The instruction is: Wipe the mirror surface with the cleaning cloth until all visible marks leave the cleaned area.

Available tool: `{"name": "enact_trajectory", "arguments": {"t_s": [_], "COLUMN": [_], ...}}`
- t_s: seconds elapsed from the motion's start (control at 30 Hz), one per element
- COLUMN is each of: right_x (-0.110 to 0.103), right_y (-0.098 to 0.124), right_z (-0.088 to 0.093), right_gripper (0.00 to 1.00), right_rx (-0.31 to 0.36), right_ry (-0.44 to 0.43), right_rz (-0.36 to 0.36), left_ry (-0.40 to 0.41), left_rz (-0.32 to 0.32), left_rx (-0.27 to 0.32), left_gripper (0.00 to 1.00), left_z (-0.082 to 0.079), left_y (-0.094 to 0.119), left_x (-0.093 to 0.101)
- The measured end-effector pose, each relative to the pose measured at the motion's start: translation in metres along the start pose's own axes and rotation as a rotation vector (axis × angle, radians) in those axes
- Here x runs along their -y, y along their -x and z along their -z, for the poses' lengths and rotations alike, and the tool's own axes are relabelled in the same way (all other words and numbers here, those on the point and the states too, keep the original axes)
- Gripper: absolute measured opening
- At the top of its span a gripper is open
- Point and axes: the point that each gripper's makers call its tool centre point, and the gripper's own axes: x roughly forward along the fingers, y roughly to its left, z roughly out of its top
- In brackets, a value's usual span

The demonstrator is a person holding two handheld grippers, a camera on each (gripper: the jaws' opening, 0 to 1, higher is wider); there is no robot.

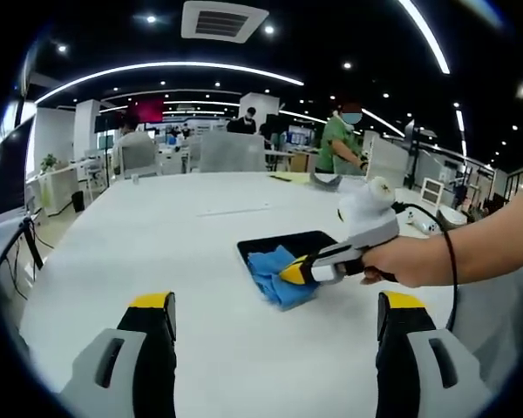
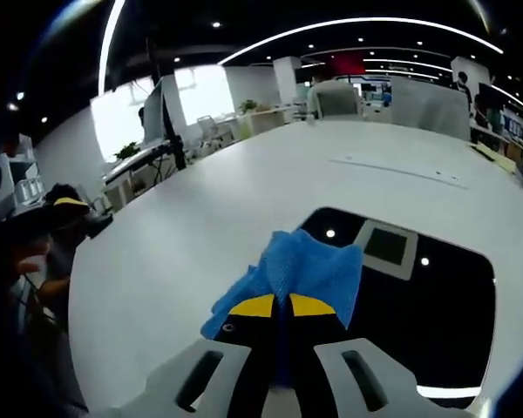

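- Open-plan office behind, lit by long curved ceiling strips, with desks, chairs and several people standing at the far end.
- Broad white table (image 1: 183,261) in the foreground, bearing the work.
- Dark, glossy mirror (image 2: 436,322) lying flat on that table, reflecting ceiling lamps and a square ceiling vent.
- Same mirror (image 1: 283,244) seen in the left gripper view as a black slab near the table's middle, partly covered.
- Blue cleaning cloth (image 2: 314,270) bunched over the mirror's near-left corner, one part on the glass and one part spilling onto the white table.
- Right gripper (image 2: 281,306) with yellow-tipped jaws pressed together on the cloth's near edge, blue fabric pinched between them.
- Right gripper (image 1: 294,273) also visible in the left gripper view, entering from the right, tip down on the cloth (image 1: 279,279) at the mirror's edge.
- Person's hand (image 1: 410,261) wrapped around that tool's grip, bare forearm running off to the right, black cable looping above the wrist.
- Left gripper (image 1: 277,315) hovering over bare table just short of the cloth, jaws spread wide apart and holding nothing.
- Marks on the glass possibly present, but too small and lost in reflections to tell.
- Dark monitor standing near the table's far-left side in the right gripper view, potted plants by the bright window beyond.
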Motion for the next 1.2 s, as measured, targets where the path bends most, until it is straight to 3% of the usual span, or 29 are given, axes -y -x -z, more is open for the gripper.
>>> {"name": "enact_trajectory", "arguments": {"t_s": [1.2], "right_x": [0.029], "right_y": [0.027], "right_z": [0.014], "right_gripper": [0.00], "right_rx": [0.021], "right_ry": [-0.068], "right_rz": [0.053], "left_ry": [-0.004], "left_rz": [0.027], "left_rx": [0.002], "left_gripper": [0.96], "left_z": [-0.001], "left_y": [-0.007], "left_x": [0.009]}}
